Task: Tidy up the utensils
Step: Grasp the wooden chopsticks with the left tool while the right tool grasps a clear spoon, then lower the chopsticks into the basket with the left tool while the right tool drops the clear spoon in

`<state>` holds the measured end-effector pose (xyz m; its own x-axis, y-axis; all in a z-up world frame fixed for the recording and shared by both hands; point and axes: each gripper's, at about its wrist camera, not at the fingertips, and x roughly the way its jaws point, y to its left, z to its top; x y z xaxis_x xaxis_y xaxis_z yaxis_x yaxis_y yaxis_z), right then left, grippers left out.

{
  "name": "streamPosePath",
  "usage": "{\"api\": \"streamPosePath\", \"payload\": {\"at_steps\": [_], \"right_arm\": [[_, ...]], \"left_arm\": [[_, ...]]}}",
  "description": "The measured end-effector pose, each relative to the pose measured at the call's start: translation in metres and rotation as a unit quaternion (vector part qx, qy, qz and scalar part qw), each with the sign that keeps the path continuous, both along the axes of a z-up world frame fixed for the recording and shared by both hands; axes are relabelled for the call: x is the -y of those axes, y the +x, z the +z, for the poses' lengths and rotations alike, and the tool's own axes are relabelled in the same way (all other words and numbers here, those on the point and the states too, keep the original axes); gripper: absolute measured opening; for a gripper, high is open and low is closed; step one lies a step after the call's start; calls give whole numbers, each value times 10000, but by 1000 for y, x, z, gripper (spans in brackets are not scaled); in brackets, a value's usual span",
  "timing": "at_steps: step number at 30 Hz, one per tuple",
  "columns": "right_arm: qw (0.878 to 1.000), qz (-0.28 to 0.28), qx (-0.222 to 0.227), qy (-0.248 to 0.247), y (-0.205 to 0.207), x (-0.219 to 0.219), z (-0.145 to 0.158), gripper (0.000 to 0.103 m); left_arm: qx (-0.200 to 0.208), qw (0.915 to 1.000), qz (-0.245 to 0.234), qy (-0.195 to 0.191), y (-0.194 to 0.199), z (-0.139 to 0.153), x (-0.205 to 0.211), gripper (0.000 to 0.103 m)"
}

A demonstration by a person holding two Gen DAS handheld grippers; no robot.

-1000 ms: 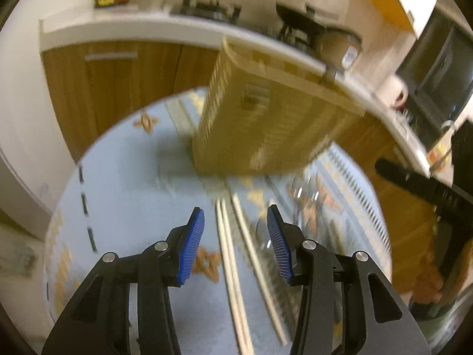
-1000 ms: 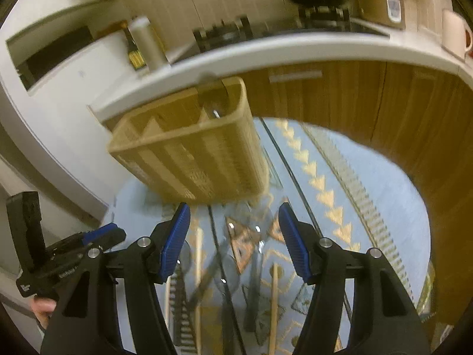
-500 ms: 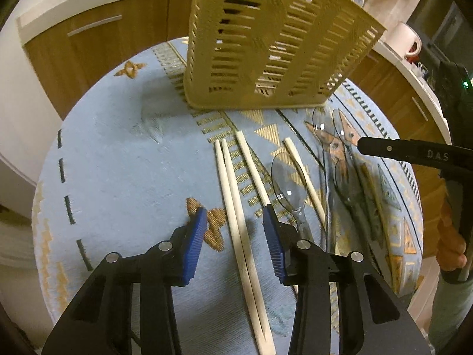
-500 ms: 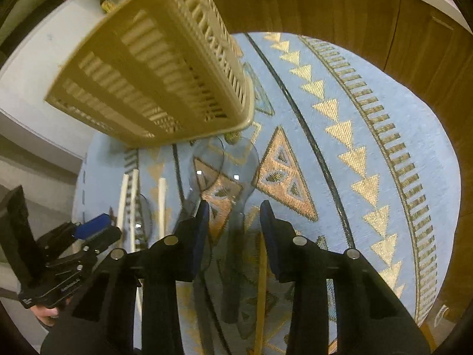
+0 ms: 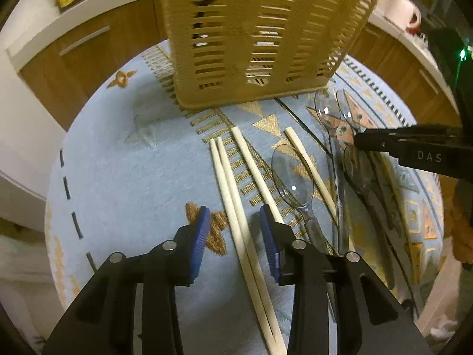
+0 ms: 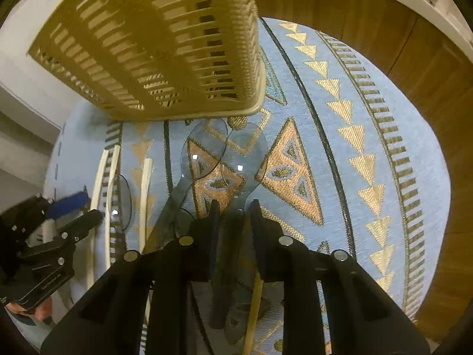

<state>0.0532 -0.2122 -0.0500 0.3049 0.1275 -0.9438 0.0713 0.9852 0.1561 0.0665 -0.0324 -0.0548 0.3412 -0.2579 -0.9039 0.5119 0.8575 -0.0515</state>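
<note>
The left gripper (image 5: pixel 235 230) is hovering low over the table (image 5: pixel 118 177), its jaws standing open around the pair of wooden chopsticks (image 5: pixel 236 222) that are lying side by side on the patterned blue cloth, gripping nothing yet. The right gripper (image 6: pixel 232 207) is sitting with its jaws narrowed around the handle of a clear plastic spoon (image 6: pixel 245 159); whether the pads are actually pressing on it, I cannot tell. A second clear spoon (image 6: pixel 204 151) is overlapping the first at the bowl, and both are lying just in front of the slatted beige utensil basket (image 5: pixel 260 44).

For the left side, closing squarely across both sticks at once looks wise, keeping them parallel so neither rolls out. A third chopstick (image 5: pixel 254 174) is lying just beside the right-hand jaw and could be caught by accident. For the right side, lifting the spoon straight up should be freeing it from its neighbour without dragging that one along.
</note>
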Motion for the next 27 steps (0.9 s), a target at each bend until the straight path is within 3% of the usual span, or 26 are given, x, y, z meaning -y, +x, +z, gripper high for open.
{"api": "streamPosePath", "payload": {"at_steps": [4,7,9,12,15,21,23,27], "right_arm": [[9995,94,-33,-292,2,-12,-3,12],[9993,142,-18,-358,2,-21,-4,11],[9996,124,-8,-241,2,-22,-5,11],[9999,77,51,-146,-1,-19,-4,10],[9998,32,196,-11,-6,-15,2,10],[9972,123,691,265,-17,-11,27,10],[9953,181,884,350,-20,-11,33,10],[9870,219,1224,1018,-39,-1,45,10]], "left_arm": [[241,9984,-105,495,-4,-2,15,30],[281,9976,-208,592,-6,0,21,13],[308,9979,-154,552,-6,1,22,11],[341,9989,53,312,-5,2,17,10],[316,9990,220,-213,-5,5,3,9],[575,9936,381,-890,-10,21,-11,9],[845,9897,425,-1071,-16,32,-14,9],[1427,9783,447,-1433,-38,56,-16,9]]}}
